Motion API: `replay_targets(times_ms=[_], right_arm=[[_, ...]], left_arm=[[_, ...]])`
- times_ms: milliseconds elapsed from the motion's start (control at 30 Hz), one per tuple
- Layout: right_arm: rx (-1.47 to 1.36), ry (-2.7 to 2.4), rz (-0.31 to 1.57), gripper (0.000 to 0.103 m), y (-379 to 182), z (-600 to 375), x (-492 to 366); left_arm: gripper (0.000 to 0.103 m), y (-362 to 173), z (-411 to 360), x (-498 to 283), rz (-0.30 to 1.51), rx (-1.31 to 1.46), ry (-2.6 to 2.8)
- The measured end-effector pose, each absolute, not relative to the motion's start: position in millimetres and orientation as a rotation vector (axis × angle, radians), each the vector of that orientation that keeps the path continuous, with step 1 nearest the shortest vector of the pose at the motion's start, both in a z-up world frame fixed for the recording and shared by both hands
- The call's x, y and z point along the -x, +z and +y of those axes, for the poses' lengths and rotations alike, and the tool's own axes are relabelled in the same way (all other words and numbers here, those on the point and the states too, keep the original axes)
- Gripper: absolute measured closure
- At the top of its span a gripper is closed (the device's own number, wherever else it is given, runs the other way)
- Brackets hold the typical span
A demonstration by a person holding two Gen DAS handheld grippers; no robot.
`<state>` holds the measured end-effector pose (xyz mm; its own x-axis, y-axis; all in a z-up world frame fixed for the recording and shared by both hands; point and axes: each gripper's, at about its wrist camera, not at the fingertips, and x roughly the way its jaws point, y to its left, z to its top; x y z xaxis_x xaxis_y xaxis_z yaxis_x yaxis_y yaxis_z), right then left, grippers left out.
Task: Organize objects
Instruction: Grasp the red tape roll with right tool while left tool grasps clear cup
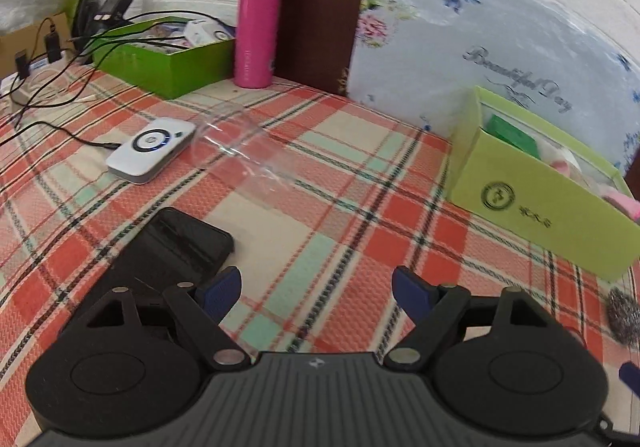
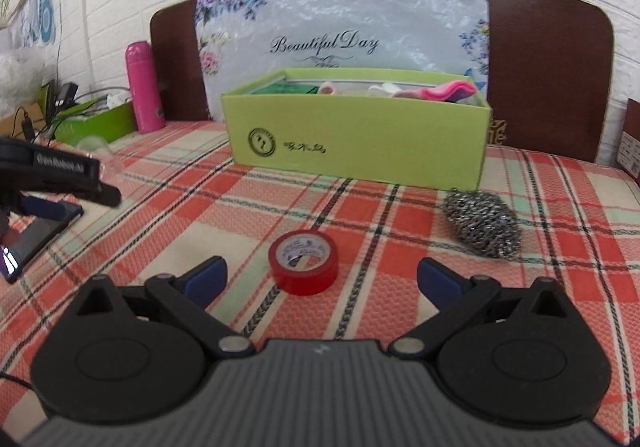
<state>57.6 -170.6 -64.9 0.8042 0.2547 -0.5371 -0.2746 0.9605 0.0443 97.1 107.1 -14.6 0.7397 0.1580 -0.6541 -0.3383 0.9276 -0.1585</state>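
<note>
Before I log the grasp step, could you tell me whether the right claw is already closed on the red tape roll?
No, the right claw is open, and the red tape roll lies on the plaid tablecloth ahead of its fingers, untouched.

Both grippers low over the surface, jaws wide, nothing held.

Left gripper (image 1: 317, 289): blue-padded fingertips (image 1: 220, 293) spread far apart, empty gap between them, body level and pointing forward. Right gripper (image 2: 322, 279): same wide spread, blue fingertips (image 2: 438, 281) apart, no contact with anything. From the right wrist view the left gripper (image 2: 60, 183) shows at the far left edge, side-on, held above the surface; its finger spacing unreadable from there.
</note>
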Motion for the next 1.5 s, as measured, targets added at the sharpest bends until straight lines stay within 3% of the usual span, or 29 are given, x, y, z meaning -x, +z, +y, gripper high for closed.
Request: replay_targets(times_ms=[133, 333, 367, 433, 467, 767, 900, 1200, 1367, 1500], right_arm=[[0.063, 0.300, 0.603, 0.011, -73.5, -160.0, -69.0], [0.091, 0.291, 0.606, 0.014, -77.2, -150.9, -84.4], [0.096, 0.291, 0.606, 0.019, -77.7, -149.3, -86.1], [0.099, 0.302, 0.616, 0.037, -79.9, -146.4, -89.9], [0.100, 0.310, 0.634, 0.056, -81.5, -145.1, -92.0], [0.096, 0.347, 0.647, 0.057, -80.9, -146.3, -74.7], [0.073, 0.346, 0.652, 0.057, -80.8, -150.6, -70.0], [0.049, 0.350, 0.667, 0.057, -78.3, -158.3, -56.5], [0.040, 0.337, 0.669, 0.057, -78.5, -166.7, -47.4], [0.012, 0.318, 0.664, 0.047, -77.6, -174.6, -43.8]], left_arm=[[0.017, -11.0, 138.4, -110.0, 0.652, 0.355, 0.359], [0.017, -10.2, 169.6, -144.0, 0.634, 0.393, 0.444], [0.017, -11.7, 173.6, -150.5, 0.639, 0.396, 0.459], [0.017, -15.3, 180.9, -161.8, 0.651, 0.399, 0.480], [0.017, -16.5, 184.9, -165.7, 0.642, 0.405, 0.476], [0.018, -24.5, 199.0, -198.9, 0.695, 0.389, 0.469], [0.026, -30.0, 196.3, -194.6, 0.691, 0.394, 0.386], [0.025, -18.1, 84.6, -145.0, 0.718, 0.170, -0.229], [0.024, -18.0, 36.6, -118.3, 0.714, 0.084, -0.304], [0.020, -19.0, 38.4, -101.9, 0.723, 0.078, -0.218]])
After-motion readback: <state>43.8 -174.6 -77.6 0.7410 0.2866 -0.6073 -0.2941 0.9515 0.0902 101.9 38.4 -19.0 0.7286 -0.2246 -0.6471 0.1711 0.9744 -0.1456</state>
